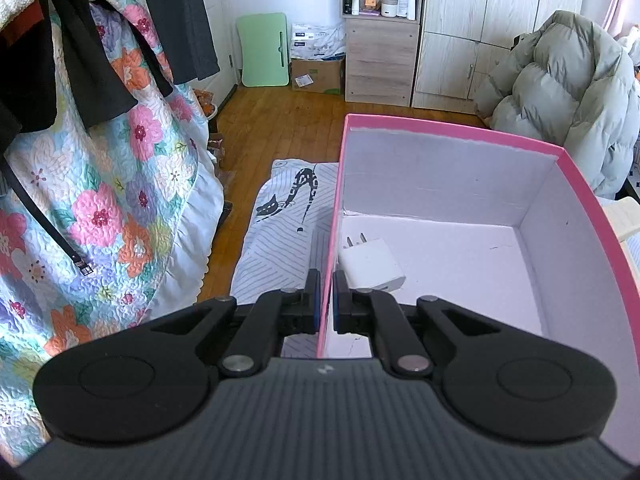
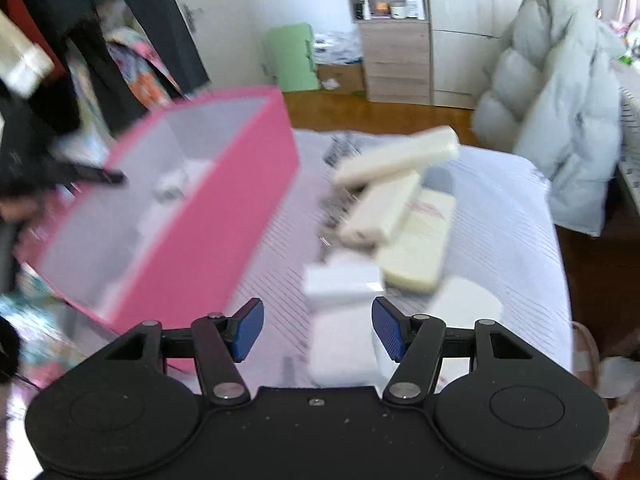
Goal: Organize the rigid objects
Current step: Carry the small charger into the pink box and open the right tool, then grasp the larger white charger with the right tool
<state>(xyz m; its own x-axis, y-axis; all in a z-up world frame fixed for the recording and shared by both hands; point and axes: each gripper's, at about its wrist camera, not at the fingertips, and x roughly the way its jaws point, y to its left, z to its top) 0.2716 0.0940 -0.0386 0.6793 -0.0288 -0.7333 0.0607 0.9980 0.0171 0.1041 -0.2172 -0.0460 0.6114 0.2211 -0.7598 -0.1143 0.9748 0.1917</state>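
Observation:
My left gripper is shut on the left wall of a pink box with a white inside. A white plug charger lies in the box by that wall. In the blurred right wrist view the pink box stands tilted at the left, with the charger inside. My right gripper is open over a white block. Beyond it lie a cream flat case and two cream bars stacked across each other.
The objects rest on a striped cloth over a small table. A floral quilt hangs at the left, a grey puffer coat at the right, a shelf cabinet at the back on the wooden floor.

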